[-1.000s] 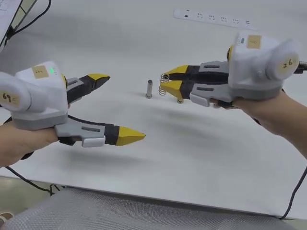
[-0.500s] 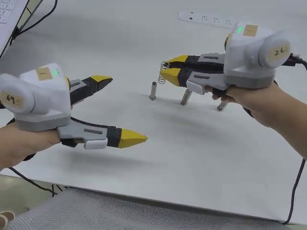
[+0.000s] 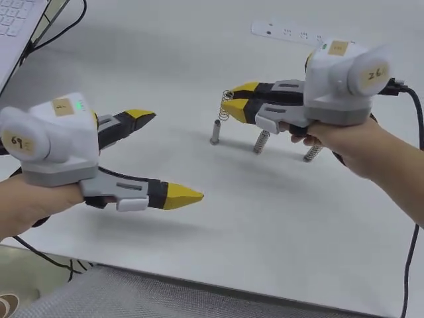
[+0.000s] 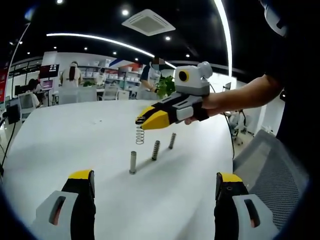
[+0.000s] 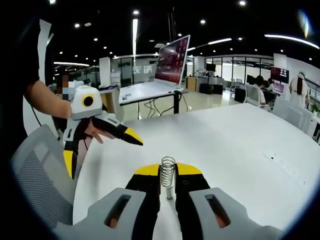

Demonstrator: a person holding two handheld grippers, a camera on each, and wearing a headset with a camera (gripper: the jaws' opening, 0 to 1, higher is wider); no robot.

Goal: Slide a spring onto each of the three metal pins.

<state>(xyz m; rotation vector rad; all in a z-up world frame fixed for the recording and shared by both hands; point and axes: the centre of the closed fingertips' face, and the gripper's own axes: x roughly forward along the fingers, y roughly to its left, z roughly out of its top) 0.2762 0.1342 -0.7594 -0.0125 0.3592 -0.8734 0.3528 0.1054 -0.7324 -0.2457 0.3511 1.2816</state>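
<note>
White table (image 3: 265, 218) carries pins (image 3: 216, 131) (power strip (image 3: 298, 32) beyond) in an office.

Your left gripper (image 3: 172, 154) sits low and close to your body. Its two yellow-tipped jaws are spread wide apart and aimed forward and to the right. Your left hand (image 3: 26, 199) wraps the grip from behind and below. Your right gripper (image 3: 229, 99) is higher and farther out and points leftward across your front. Its jaws are drawn almost together, pinching the upper coils of a spring (image 3: 225, 114) that hangs below the tips. Your right hand (image 3: 334, 136) clasps that grip from underneath, and your bare right forearm (image 3: 397, 172) runs back toward the right edge. The two grippers are well apart.
</note>
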